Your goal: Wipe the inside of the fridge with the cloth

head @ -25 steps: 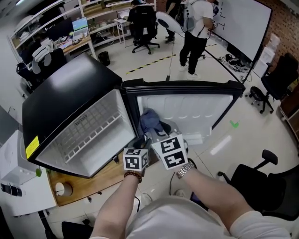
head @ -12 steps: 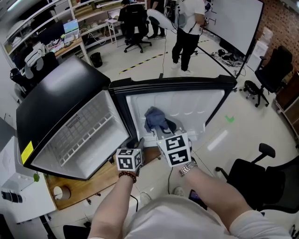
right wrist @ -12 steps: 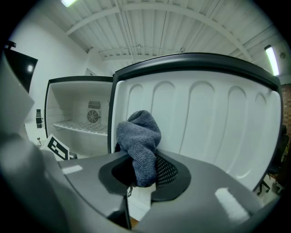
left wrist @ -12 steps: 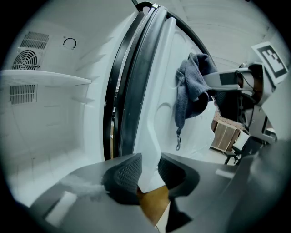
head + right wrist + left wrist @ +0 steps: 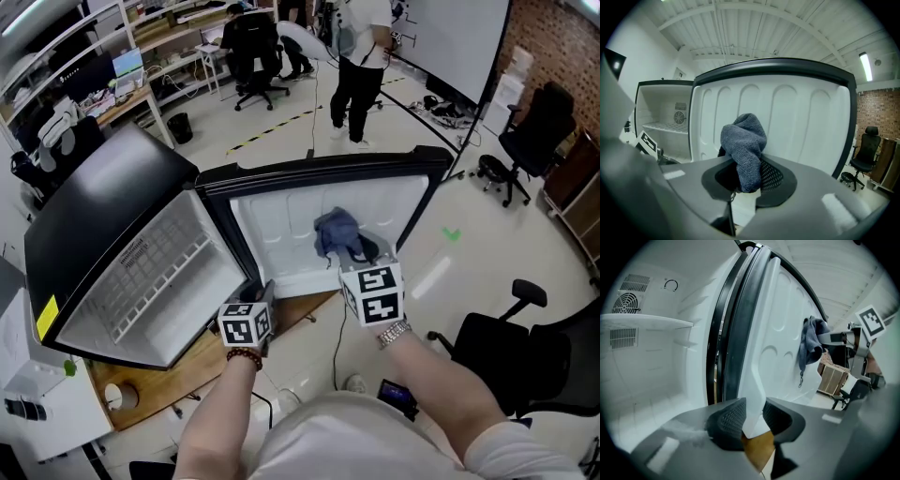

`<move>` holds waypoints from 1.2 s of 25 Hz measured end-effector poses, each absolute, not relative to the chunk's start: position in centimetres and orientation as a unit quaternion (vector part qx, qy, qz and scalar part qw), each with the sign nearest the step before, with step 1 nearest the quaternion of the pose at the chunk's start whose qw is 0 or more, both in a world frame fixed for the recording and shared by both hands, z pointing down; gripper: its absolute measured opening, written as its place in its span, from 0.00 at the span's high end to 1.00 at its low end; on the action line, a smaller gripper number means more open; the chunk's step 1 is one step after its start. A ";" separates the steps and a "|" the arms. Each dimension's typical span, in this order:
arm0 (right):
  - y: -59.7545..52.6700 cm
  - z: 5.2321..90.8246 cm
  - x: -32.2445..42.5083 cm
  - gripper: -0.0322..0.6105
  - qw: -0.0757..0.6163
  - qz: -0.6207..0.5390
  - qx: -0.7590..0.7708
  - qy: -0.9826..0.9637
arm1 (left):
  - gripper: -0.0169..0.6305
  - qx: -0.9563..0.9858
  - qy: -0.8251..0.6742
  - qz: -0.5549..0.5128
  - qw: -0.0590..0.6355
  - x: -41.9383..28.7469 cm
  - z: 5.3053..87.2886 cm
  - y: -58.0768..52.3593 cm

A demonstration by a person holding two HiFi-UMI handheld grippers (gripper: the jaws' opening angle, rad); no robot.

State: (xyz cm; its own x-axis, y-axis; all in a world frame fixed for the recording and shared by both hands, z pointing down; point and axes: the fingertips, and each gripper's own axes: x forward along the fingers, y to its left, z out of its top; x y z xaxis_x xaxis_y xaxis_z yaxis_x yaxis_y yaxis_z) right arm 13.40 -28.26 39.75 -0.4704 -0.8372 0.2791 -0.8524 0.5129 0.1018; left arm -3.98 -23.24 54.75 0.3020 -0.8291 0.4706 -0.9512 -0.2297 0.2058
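The cloth (image 5: 336, 230) is blue-grey; the fridge (image 5: 103, 202) is black outside, white inside; upper-centre floor tape (image 5: 267, 134) is striped yellow-and-black

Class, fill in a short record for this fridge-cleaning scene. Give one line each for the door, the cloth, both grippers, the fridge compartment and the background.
Fridge door: open, white inner panel facing the person
Cloth: blue-grey, bunched, against the door's inner panel
Left gripper: jaws closed on the door's white edge
Right gripper: jaws closed on the cloth
Fridge compartment: white, with a shelf and a round fan grille
Background: a person standing on the workshop floor
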 end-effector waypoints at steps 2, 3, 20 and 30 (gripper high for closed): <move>-28.6 39.8 15.2 0.84 0.149 0.027 0.505 -0.850 | 0.80 0.772 -0.578 0.131 0.232 -4.0 54.7 -23.2; -28.7 39.9 16.0 0.84 0.150 0.028 0.511 -0.846 | 0.80 0.771 -0.579 0.130 0.232 -4.0 54.7 -23.2; -29.8 40.3 26.1 0.84 0.152 0.035 0.576 -0.802 | 0.80 0.765 -0.586 0.132 0.233 -4.0 54.7 -23.1; -28.8 40.1 26.9 0.84 0.147 0.032 0.575 -0.805 | 0.80 0.762 -0.590 0.128 0.234 -4.0 54.7 -23.1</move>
State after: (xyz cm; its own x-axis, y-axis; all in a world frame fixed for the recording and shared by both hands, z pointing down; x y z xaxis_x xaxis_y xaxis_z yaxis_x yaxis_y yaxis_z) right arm 26.93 -28.75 40.13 -0.2965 -0.9154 0.2723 -0.9339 0.3375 0.1176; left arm -3.97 -23.11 54.68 0.2709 -0.8397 0.4707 -0.9591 -0.1938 0.2063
